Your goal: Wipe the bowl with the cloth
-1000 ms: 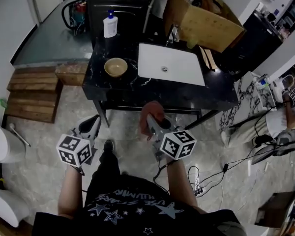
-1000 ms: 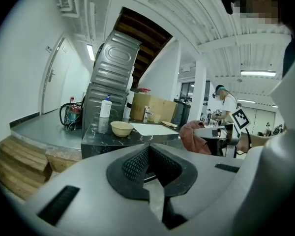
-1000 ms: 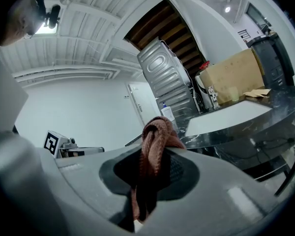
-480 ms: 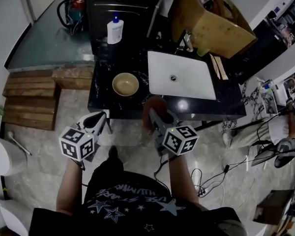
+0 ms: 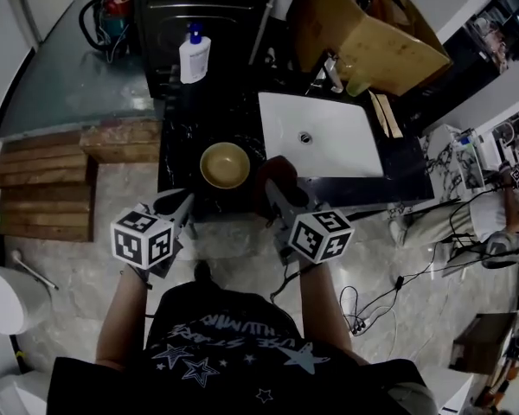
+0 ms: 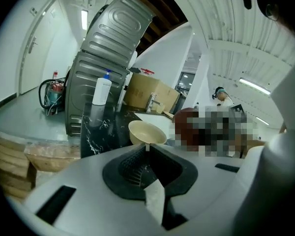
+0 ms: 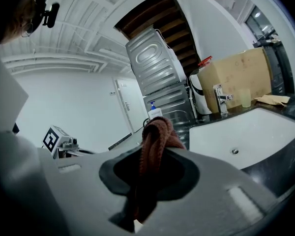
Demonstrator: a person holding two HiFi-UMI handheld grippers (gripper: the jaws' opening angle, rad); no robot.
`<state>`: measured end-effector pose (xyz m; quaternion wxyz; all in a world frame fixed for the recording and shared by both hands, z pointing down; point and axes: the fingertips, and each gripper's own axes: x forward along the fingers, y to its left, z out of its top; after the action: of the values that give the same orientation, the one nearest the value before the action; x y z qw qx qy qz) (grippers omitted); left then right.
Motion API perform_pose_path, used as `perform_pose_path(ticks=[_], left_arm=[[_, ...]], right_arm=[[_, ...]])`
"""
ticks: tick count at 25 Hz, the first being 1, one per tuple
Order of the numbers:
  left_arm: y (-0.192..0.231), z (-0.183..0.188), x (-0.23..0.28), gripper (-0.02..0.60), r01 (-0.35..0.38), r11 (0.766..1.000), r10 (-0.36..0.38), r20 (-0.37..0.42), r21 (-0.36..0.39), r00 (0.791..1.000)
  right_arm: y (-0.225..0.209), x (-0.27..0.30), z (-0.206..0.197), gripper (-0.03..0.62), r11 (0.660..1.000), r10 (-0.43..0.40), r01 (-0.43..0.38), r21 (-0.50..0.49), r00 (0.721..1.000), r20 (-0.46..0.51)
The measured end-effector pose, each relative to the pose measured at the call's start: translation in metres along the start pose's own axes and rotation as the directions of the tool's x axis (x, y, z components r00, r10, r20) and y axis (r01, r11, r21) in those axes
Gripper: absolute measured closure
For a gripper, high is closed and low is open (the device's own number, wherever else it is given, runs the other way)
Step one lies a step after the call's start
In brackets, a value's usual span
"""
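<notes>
Tan bowl point(image 5: 224, 164) sits upright on the black marbled desk point(image 5: 177, 141), near its front edge. It is just left of the white sink point(image 5: 320, 137) and apart from it. The left gripper point(image 5: 178, 204) is held low in front of the desk edge, tips aimed toward the bowl and short of it. In the left gripper view its fingers point(image 6: 132, 162) are pressed together with nothing between them, and the bowl shows right above the tips. The right gripper point(image 5: 273, 194) is alongside, to the right of the bowl. Its fingers point(image 7: 174, 173) pinch a bunched reddish-brown cloth point(image 5: 278, 173), which stands up out of the grip as a rolled wad. From the head view the cloth lies over the front strip of the desk, between the bowl and the near corner of the sink. Whether it touches the desk surface is unclear from this angle. The cloth is not on the bowl. A white pump bottle point(image 5: 193, 54) stands at the back of the desk, well behind the bowl. The tap point(image 5: 331, 73) is at the far rim of the sink, with a cardboard box point(image 5: 376, 37) behind it.
</notes>
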<state>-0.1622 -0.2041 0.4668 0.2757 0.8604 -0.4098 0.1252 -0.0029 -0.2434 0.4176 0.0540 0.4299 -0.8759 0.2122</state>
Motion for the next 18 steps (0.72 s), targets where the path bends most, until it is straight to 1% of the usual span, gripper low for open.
perform_pose_path(ticks=[5, 6, 7, 8, 12, 18], left_arm=[[0.019, 0.014, 0.019, 0.571, 0.034, 0.998, -0.034, -0.004, -0.044, 0.999], [0.022, 0.017, 0.022, 0.551, 0.045, 0.997, -0.046, -0.001, -0.055, 0.999], [0.024, 0.02, 0.026, 0.482, 0.059, 0.996, -0.06, -0.002, -0.065, 0.998], [0.026, 0.021, 0.029, 0.437, 0.073, 0.995, -0.073, -0.008, -0.072, 0.997], [0.036, 0.025, 0.041, 0.428, 0.087, 0.993, -0.09, -0.03, -0.083, 0.995], [0.04, 0.036, 0.059, 0.428, 0.132, 0.98, -0.141, -0.053, -0.146, 0.989]], right_arm=[[-0.012, 0.013, 0.008, 0.528, 0.999, -0.042, 0.042, -0.001, 0.999, 0.018], [-0.015, 0.015, 0.009, 0.527, 0.999, -0.053, 0.053, 0.002, 0.998, 0.023], [-0.017, 0.018, 0.01, 0.527, 0.998, -0.064, 0.064, 0.006, 0.998, 0.027], [-0.019, 0.02, 0.01, 0.526, 0.997, -0.074, 0.073, 0.01, 0.997, 0.03], [-0.022, 0.027, 0.011, 0.527, 0.995, -0.096, 0.095, 0.015, 0.995, 0.039], [-0.031, 0.033, 0.01, 0.526, 0.992, -0.124, 0.123, 0.028, 0.992, 0.035]])
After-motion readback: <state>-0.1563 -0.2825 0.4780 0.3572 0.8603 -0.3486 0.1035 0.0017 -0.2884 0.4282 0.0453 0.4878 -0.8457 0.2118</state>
